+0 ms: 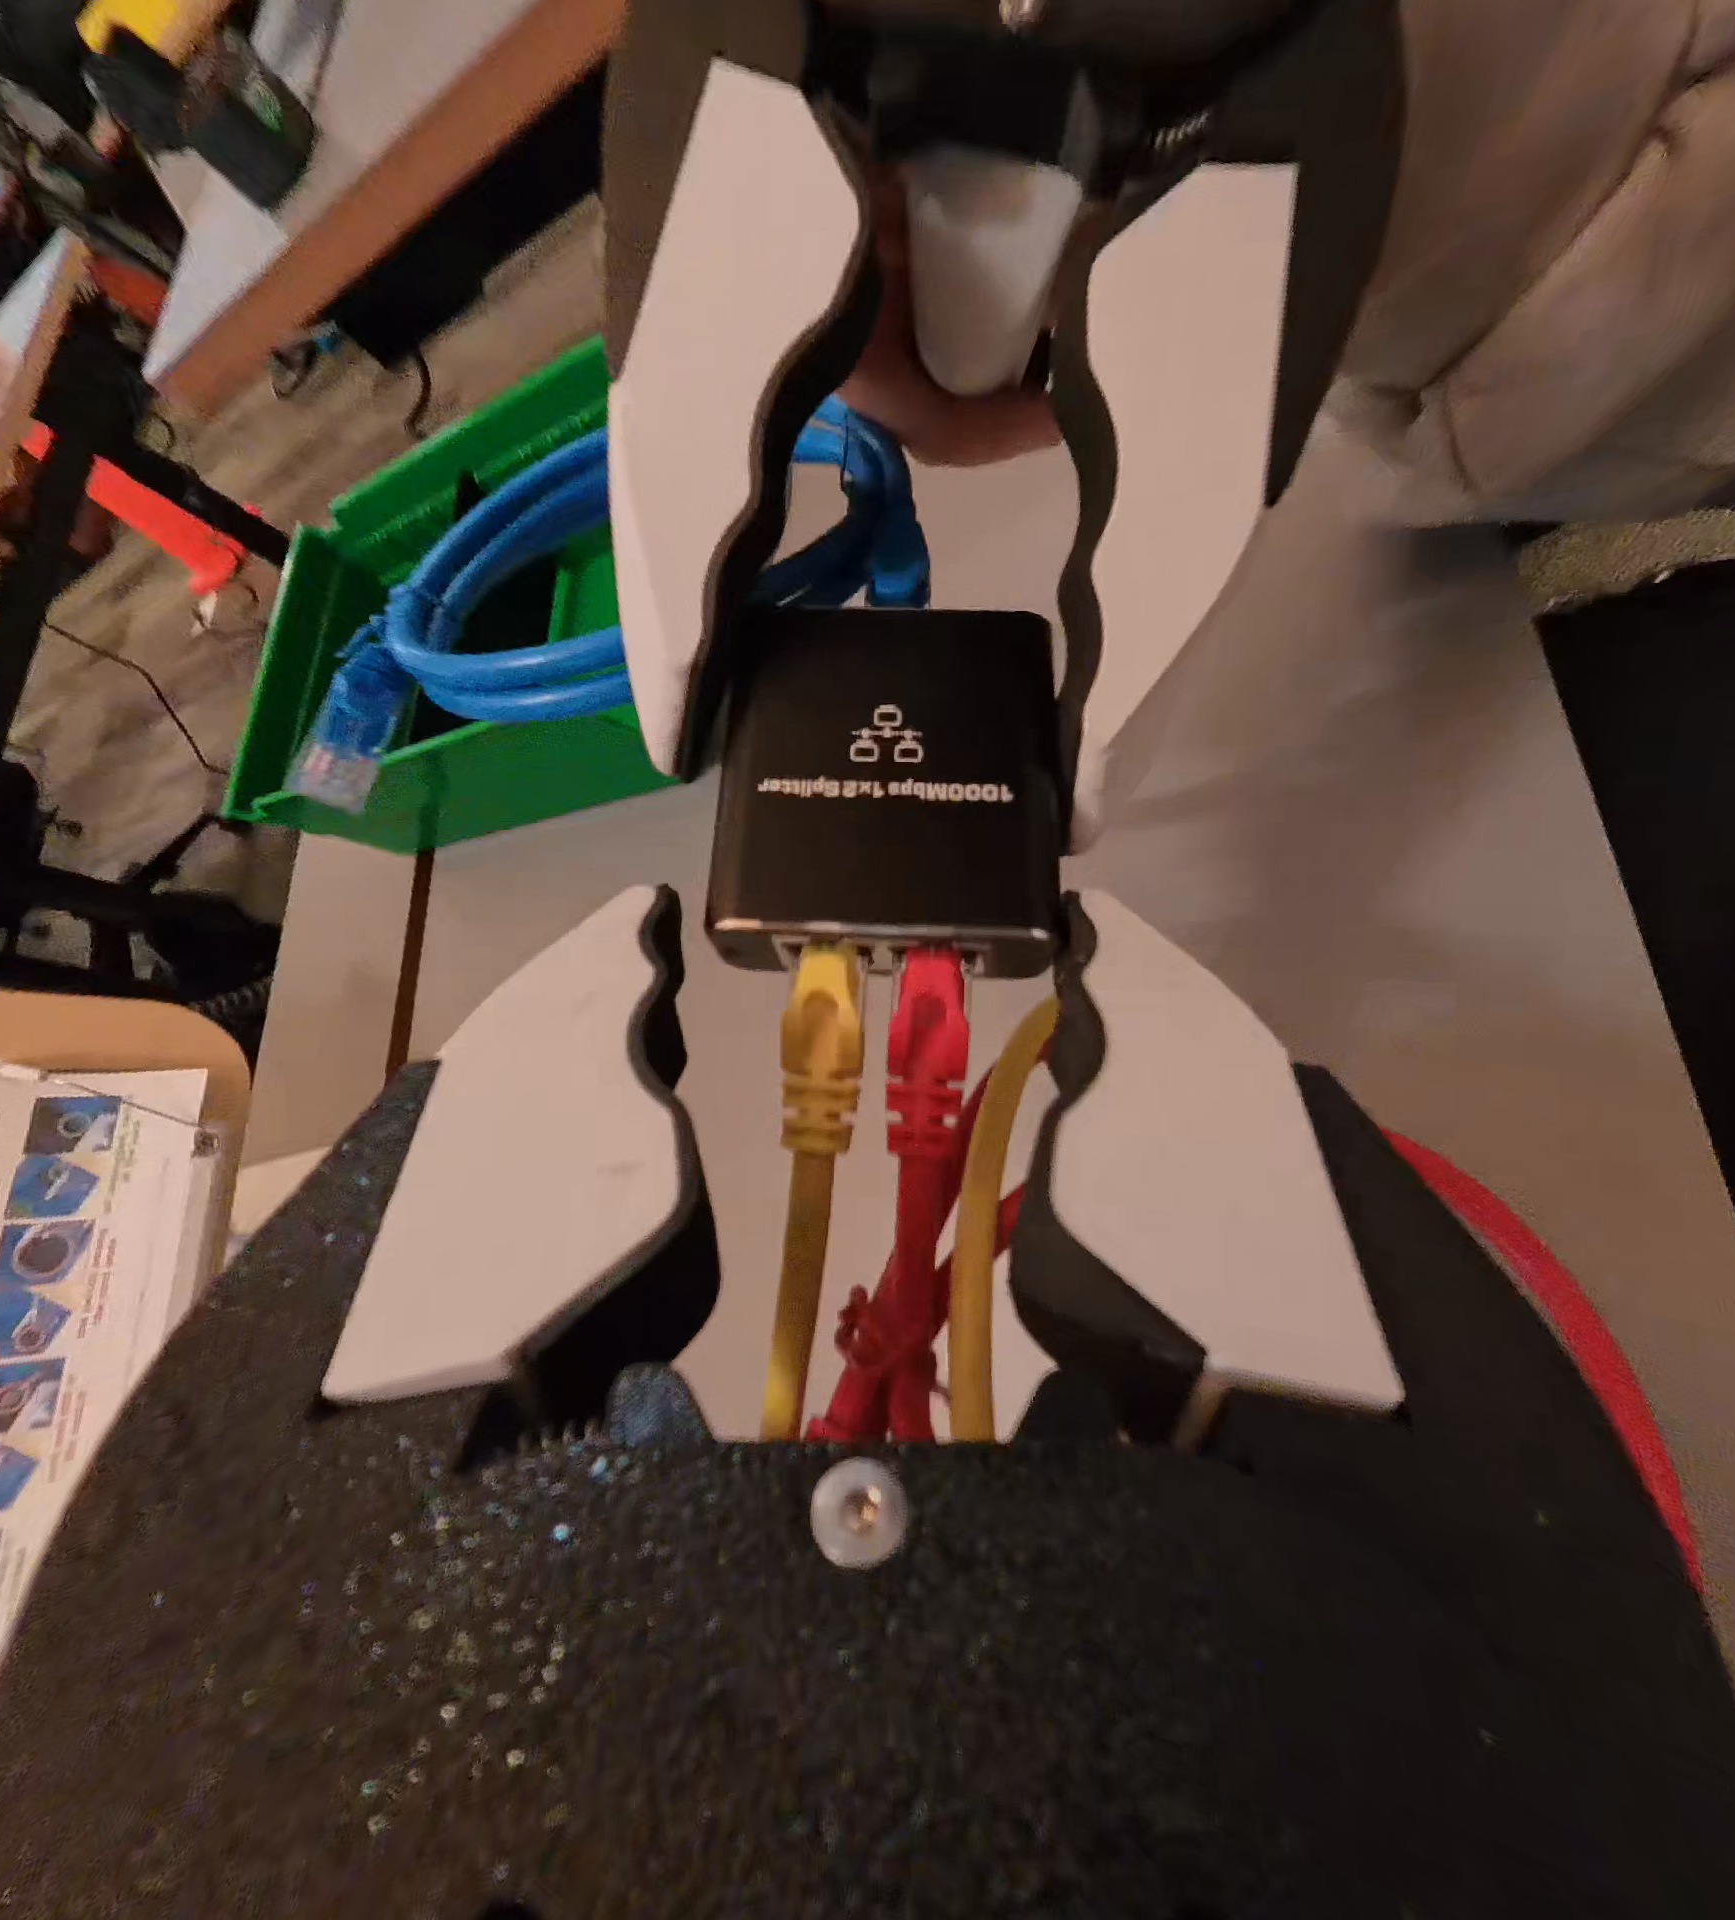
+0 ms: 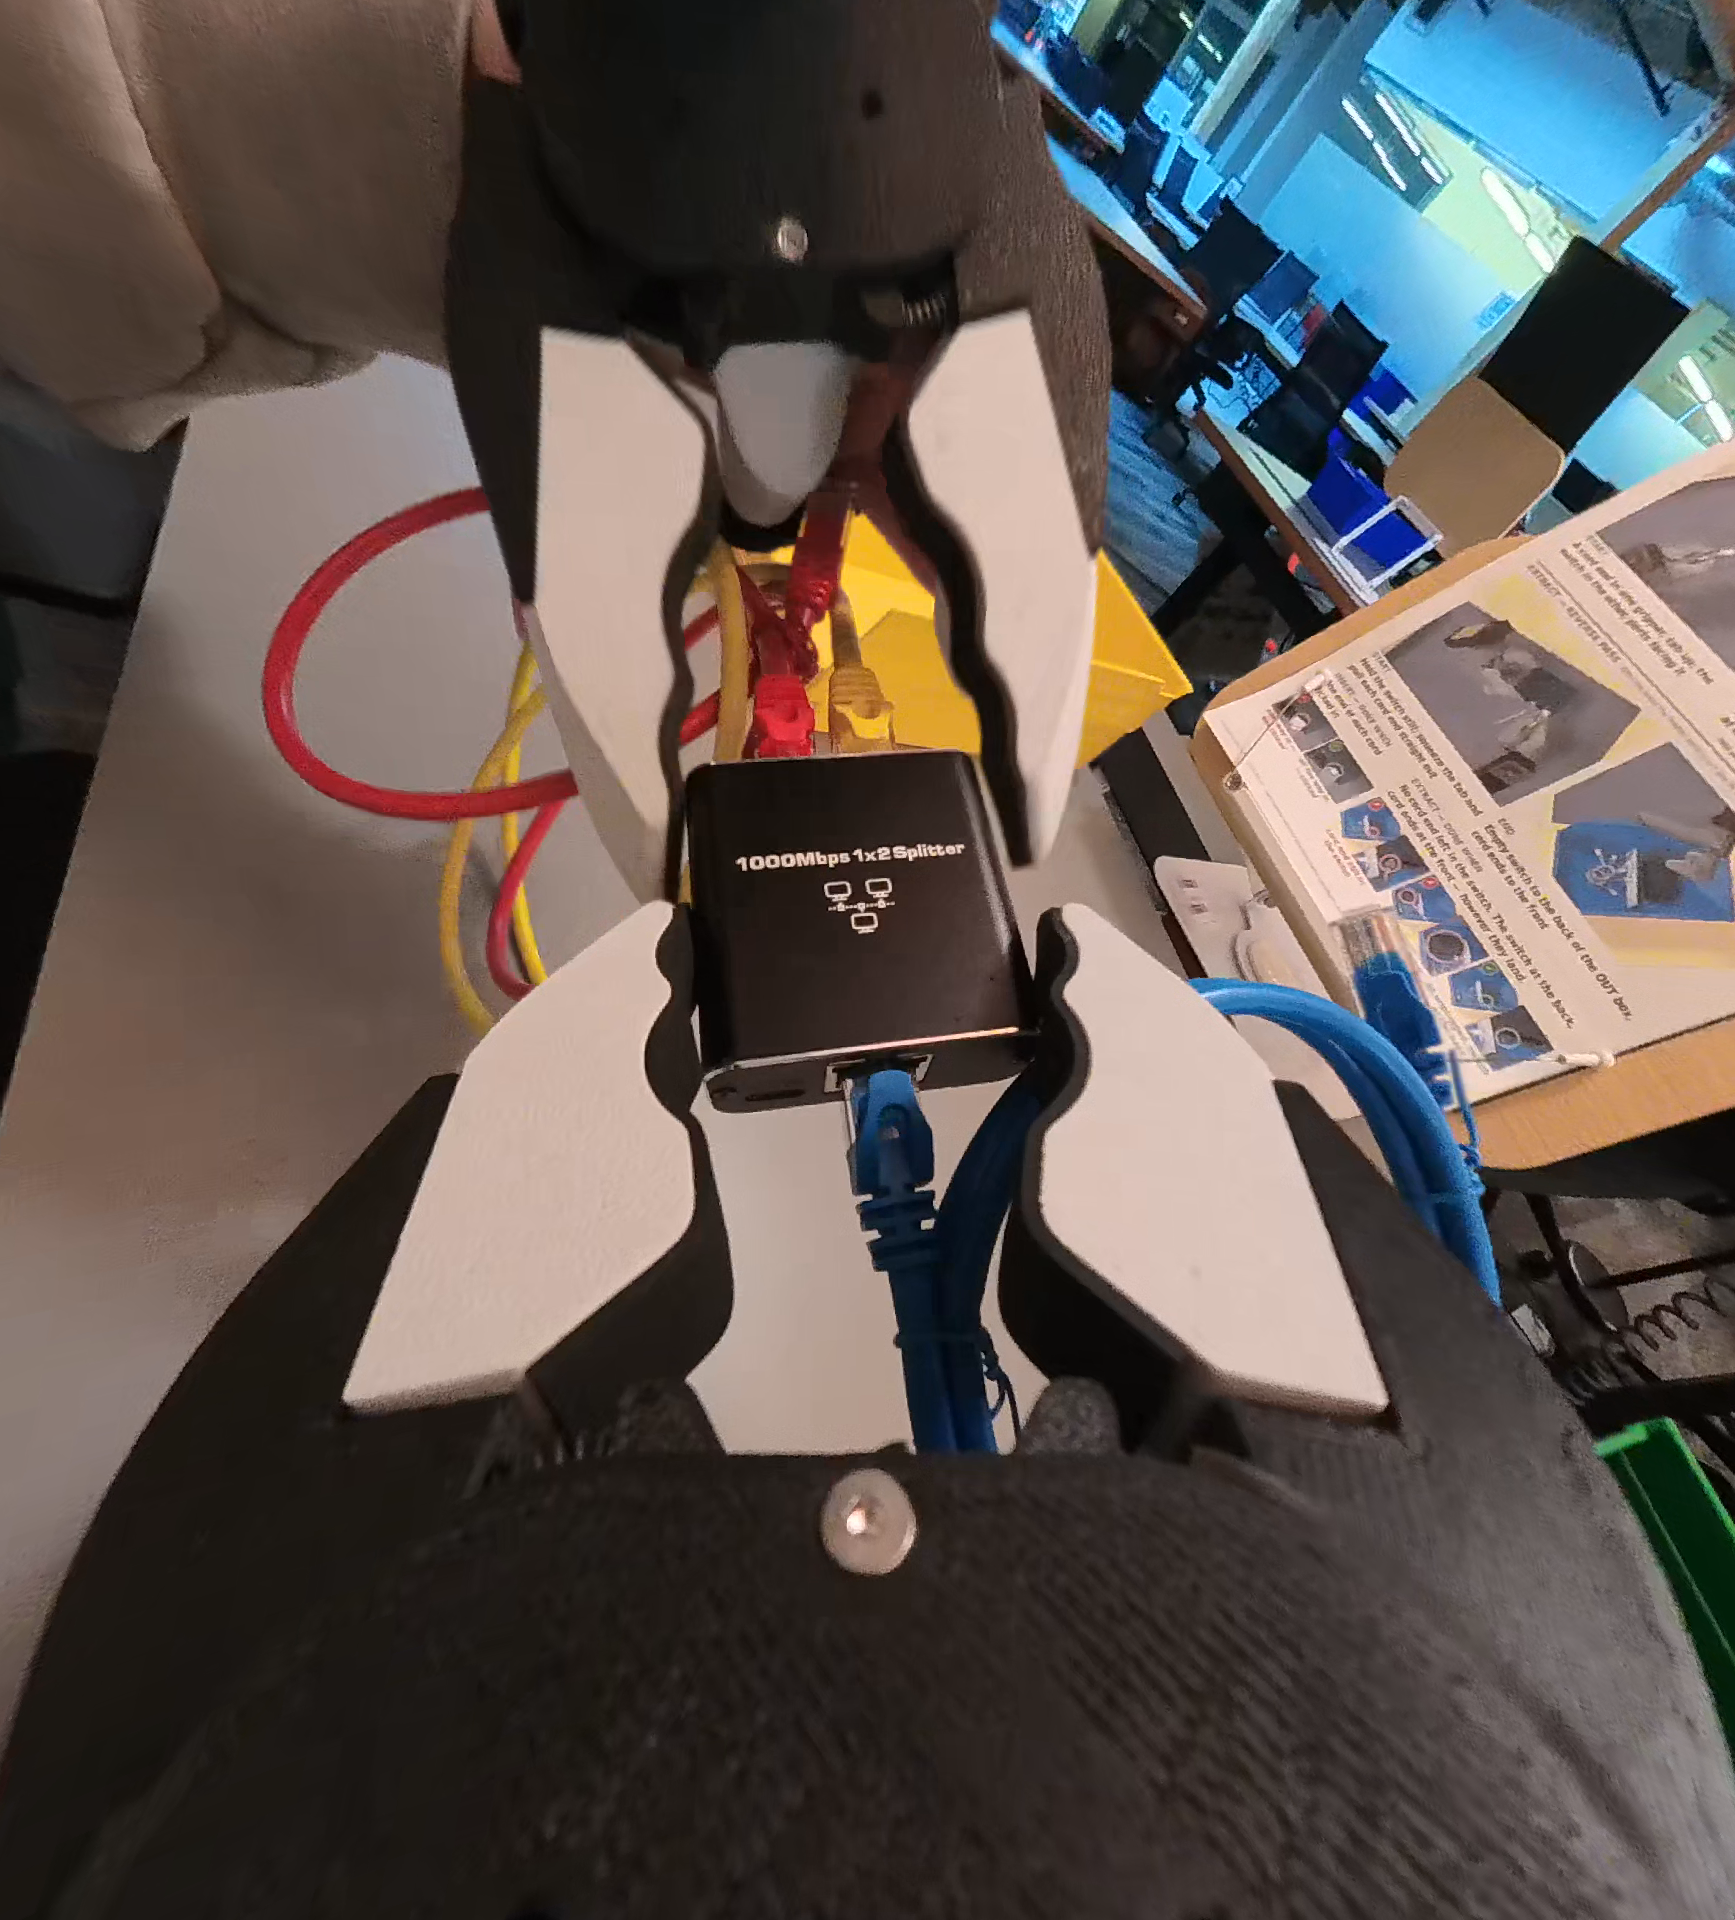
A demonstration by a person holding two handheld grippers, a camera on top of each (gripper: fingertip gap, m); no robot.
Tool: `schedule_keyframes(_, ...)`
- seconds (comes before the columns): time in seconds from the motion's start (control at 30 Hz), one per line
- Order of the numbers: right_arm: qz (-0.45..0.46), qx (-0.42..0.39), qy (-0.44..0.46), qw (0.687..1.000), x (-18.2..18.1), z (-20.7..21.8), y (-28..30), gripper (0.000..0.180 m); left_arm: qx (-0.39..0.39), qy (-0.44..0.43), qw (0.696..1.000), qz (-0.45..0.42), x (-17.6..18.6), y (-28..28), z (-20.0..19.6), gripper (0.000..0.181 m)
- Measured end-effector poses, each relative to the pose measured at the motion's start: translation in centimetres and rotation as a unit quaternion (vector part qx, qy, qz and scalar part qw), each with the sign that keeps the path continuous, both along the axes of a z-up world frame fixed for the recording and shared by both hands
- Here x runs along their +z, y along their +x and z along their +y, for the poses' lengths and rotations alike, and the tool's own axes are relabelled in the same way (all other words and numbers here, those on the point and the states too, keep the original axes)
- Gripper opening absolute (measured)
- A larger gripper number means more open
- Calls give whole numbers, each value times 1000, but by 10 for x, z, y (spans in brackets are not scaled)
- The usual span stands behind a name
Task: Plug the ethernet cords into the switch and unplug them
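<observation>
A black switch (image 1: 889,821) lies on the white table. A yellow cord (image 1: 821,1039) and a red cord (image 1: 930,1049) are plugged into one end. A blue cord (image 2: 889,1153) is plugged into the other end. My left gripper (image 1: 868,925) is closed on the switch's sides at the yellow and red end. My right gripper (image 2: 861,966) is closed on the switch (image 2: 858,935) at the blue end. Each gripper shows opposite in the other's view: the right (image 1: 889,769), the left (image 2: 832,831).
A green bin (image 1: 489,790) at the table's edge holds the blue cord's coil and its free plug (image 1: 343,727). A yellow bin (image 2: 1112,665) stands behind the left gripper. An instruction sheet (image 2: 1569,779) lies on a wooden board beside the table. A light sleeve (image 2: 115,208) is close. Left and right tips are no more than a few centimetres apart.
</observation>
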State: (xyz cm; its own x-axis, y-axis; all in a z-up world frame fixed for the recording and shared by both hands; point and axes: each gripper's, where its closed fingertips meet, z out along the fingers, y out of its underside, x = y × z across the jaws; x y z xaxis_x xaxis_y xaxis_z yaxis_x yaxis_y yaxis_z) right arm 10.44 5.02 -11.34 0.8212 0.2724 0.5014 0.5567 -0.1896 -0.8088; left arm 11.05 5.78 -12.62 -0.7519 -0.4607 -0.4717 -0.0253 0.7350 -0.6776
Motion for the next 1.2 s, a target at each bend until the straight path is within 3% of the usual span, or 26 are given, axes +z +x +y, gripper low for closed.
schedule_keyframes(0.27, -33, -19, -27, 999, -10, 4, 1, 63, 35, 102, 993, 48, -26, 8, 2, 72)
schedule_keyframes(0.47, -45, -16, -32, 998, -10, 8, -4, 63, 29, 93, 992, 86, -38, 8, -6, 81)
schedule_keyframes(0.77, -37, -22, -45, 998, -20, 6, 7, 64, 46, 92, 991, 89, -48, 18, -5, 75)
schedule_keyframes(0.9, -31, -58, -23, 998, -18, 11, 21, 66, 67, 55, 992, 94, -48, 28, 2, 75)
schedule_keyframes(1.1, -54, -139, 11, 989, 1, 4, 42, 84, 74, 31, 994, 74, -35, 41, 1, 75)
schedule_keyframes(1.2, -40, -143, 34, 988, 21, -16, 46, 68, 118, 49, 990, 65, -39, 52, 26, 75)
